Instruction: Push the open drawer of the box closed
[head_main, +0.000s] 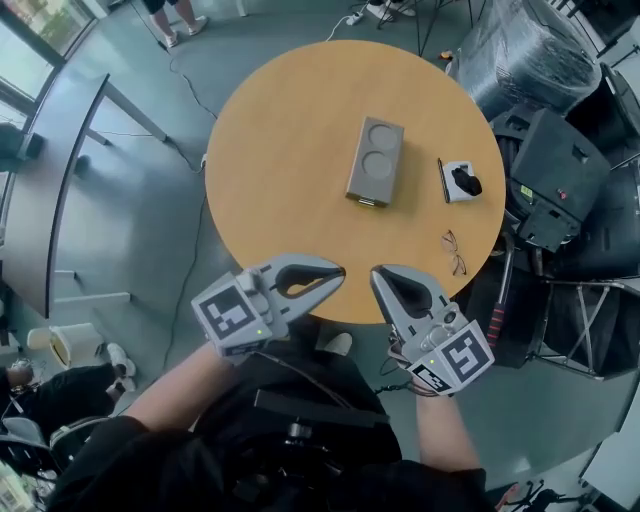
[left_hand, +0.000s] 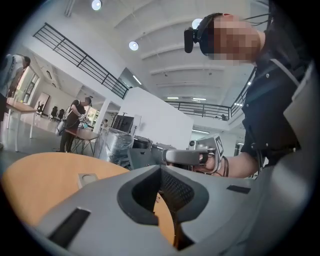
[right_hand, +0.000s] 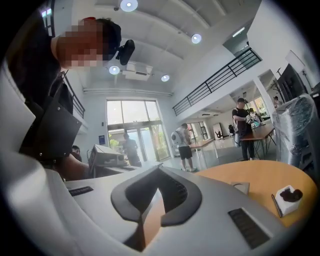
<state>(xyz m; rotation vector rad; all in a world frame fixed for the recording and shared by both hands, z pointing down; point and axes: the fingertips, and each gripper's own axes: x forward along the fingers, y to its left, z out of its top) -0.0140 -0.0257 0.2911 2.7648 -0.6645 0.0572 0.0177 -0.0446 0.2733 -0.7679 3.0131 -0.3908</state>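
Note:
A grey box (head_main: 375, 160) with two round recesses in its top lies near the middle of the round wooden table (head_main: 270, 140). Its drawer (head_main: 367, 202) sticks out a little at the end nearest me. Both grippers hover over the table's near edge, well short of the box. My left gripper (head_main: 338, 271) is shut and empty, and my right gripper (head_main: 379, 274) is shut and empty, tips pointing toward each other. The left gripper view shows its shut jaws (left_hand: 161, 168), the box (left_hand: 87, 178) far left and the right gripper (left_hand: 192, 156). The right gripper view shows shut jaws (right_hand: 159, 175) and the box (right_hand: 241, 188).
A small white tray with a black object (head_main: 462, 181) lies right of the box, and glasses (head_main: 453, 252) rest near the table's right edge. Black cases (head_main: 560, 170) and a plastic-wrapped bundle (head_main: 520, 50) crowd the floor to the right. People stand far off.

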